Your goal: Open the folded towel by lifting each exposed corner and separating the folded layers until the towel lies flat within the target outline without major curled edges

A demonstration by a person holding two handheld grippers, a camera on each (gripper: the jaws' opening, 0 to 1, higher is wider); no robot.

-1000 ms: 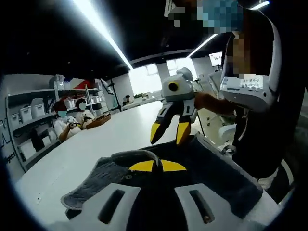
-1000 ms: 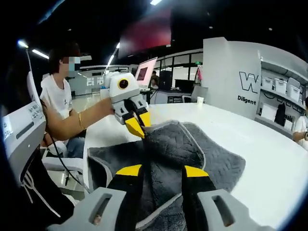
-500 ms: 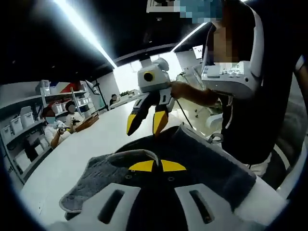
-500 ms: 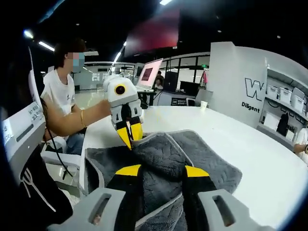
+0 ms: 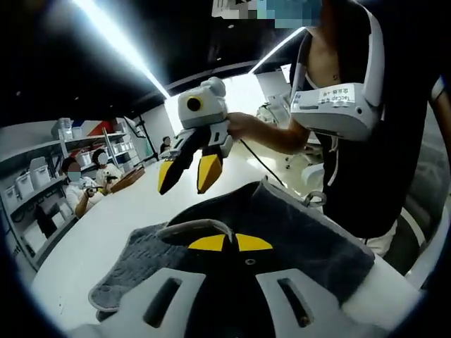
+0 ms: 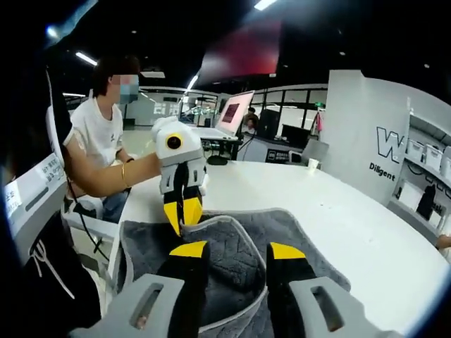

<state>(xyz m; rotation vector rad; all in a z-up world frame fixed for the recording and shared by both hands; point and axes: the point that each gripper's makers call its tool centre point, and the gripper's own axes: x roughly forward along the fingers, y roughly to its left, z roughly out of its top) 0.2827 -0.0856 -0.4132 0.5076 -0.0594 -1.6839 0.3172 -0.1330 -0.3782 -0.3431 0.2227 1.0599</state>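
On the white table (image 6: pixel 366 232) in a shelved workroom, our grey towel (image 6: pixel 232 253) lies half folded; the left gripper (image 6: pixel 182 211) pinches its raised fold nearest us, while the right gripper (image 5: pixel 187 176) hovers above, jaws apart and empty.

A white table (image 6: pixel 366 232) carries an open laptop (image 6: pixel 227 118) at its far end. Shelves with white bins (image 5: pixel 34 182) stand far left, beside seated people (image 5: pixel 77 190).

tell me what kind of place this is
Probably an open-plan office or lab workspace. A long white table holds the grey towel; shelves carry storage bins; a laptop sits on a desk behind, and people sit working nearby.
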